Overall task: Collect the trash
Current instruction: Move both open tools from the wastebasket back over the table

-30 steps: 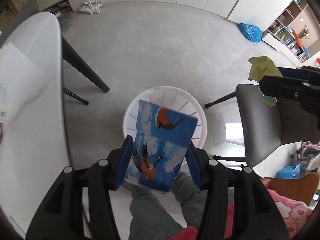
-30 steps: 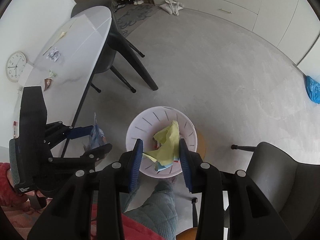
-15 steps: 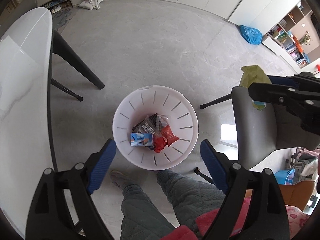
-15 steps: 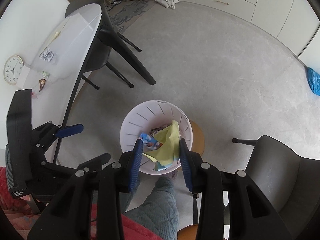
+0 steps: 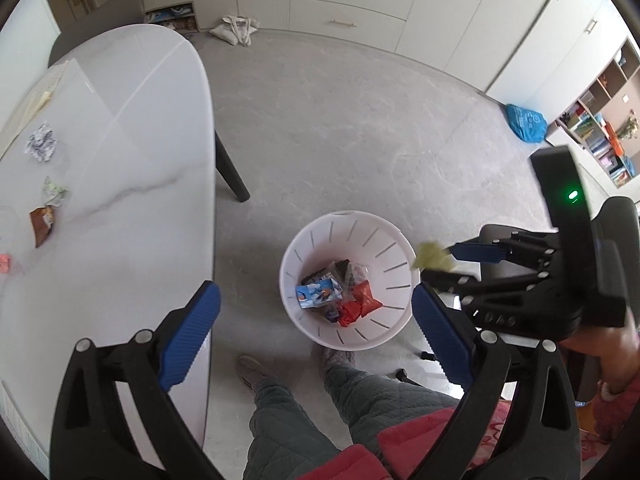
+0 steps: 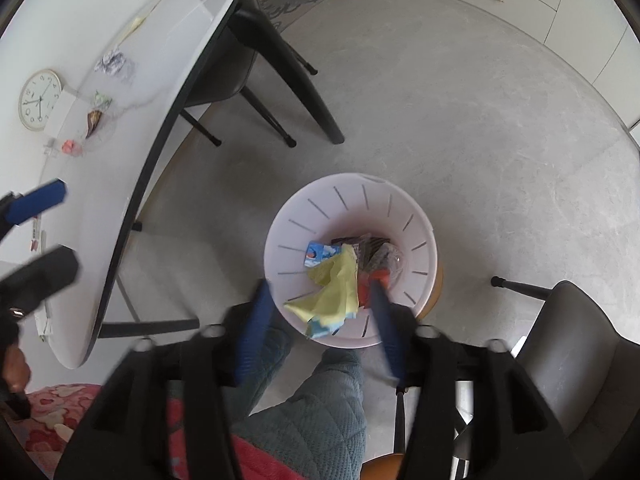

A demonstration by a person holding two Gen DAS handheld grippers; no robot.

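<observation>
Right wrist view: right hand-held gripper (image 6: 320,312) sits directly over the white bin (image 6: 424,240). Its jaws have just been opening; the yellow wrapper (image 6: 332,292) lies loose between them, pads no longer pressing, so it reads as released and about to fall. It hangs just above the bin's near rim, over trash already inside.

Left wrist view: left hand-held gripper (image 5: 316,320) has jaws spread wide and empty, having just been opening too. The blue bird-print carton it held a second ago is gone from between them; a blue carton (image 5: 318,292) now rests at the bottom of the bin among red and dark wrappers. Bin looks smaller than half a second ago, so this gripper has lifted away.

Meaning: one item delivered, a second nearly so.

Farther from the bin, left of it on the desk (image 5: 120,200): a crumpled foil ball (image 5: 40,146), a green-white wrapper (image 5: 54,192), a brown packet (image 5: 42,224), a small pink scrap (image 5: 4,264). Collection unfinished.
</observation>
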